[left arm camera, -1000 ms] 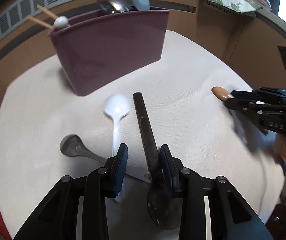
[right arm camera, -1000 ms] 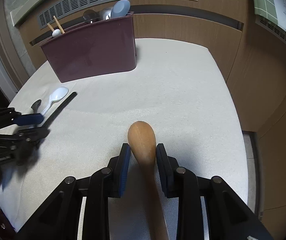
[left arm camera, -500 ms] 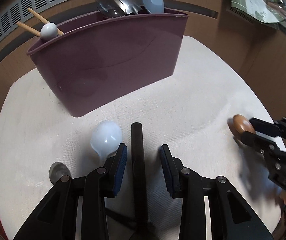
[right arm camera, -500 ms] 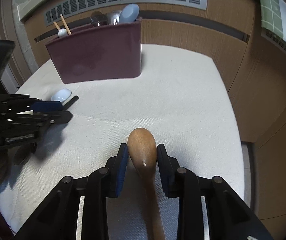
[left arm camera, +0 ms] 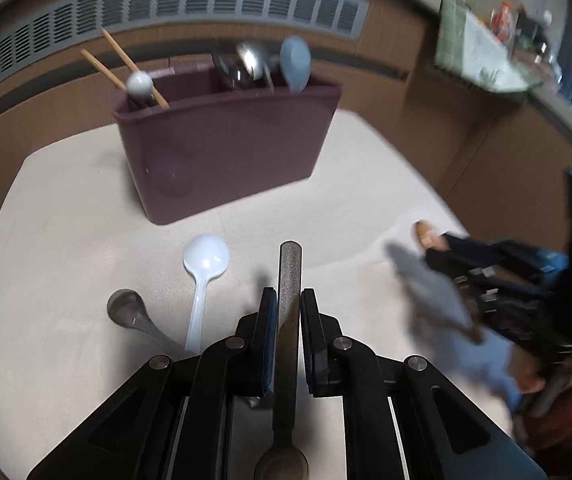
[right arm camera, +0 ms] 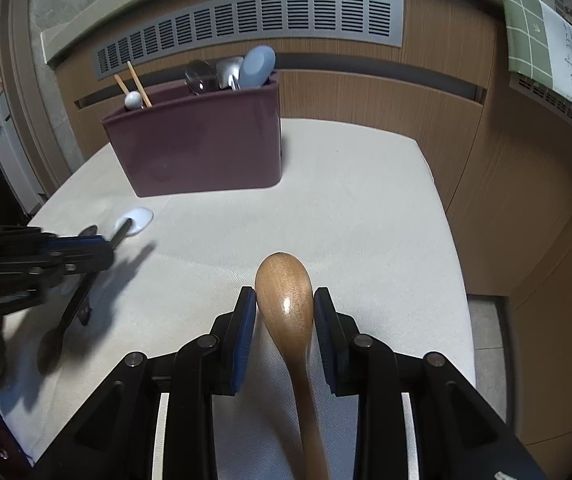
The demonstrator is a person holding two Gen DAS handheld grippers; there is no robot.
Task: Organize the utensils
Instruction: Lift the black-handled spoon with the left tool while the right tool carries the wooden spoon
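Utensils at three sites. Dark spoon (left arm camera: 289,320), handle pointing forward, bowl toward the camera, clamped between the blue pads of the left hand-held gripper (left arm camera: 288,312) and lifted off the table (left arm camera: 65,248). Wooden spoon (right arm camera: 286,300), bowl forward, grasped between the pads of the right hand-held gripper (right arm camera: 284,312) above the table's right half. White plastic spoon (left arm camera: 205,276) lying flat on the table, bowl toward the caddy, just left of the left hand-held gripper. Small dark metal spoon (left arm camera: 127,312) flat beside the white one, farther left, handles converging near the gripper. Maroon caddy (left arm camera: 225,156) upright at the table's far side, well apart from both grippers. Wooden chopsticks (left arm camera: 119,66) and a white round-ended utensil (left arm camera: 139,83) in its left compartment. Metal spoons (left arm camera: 241,66) and a pale blue spoon (left arm camera: 296,62) in its right compartment, bowls up. Table covered in a pale textured cloth. Wood-panelled wall with a grey vent grille (right arm camera: 245,28) behind the caddy. Green checked cloth (right arm camera: 526,20) hanging at upper right in the right wrist view.
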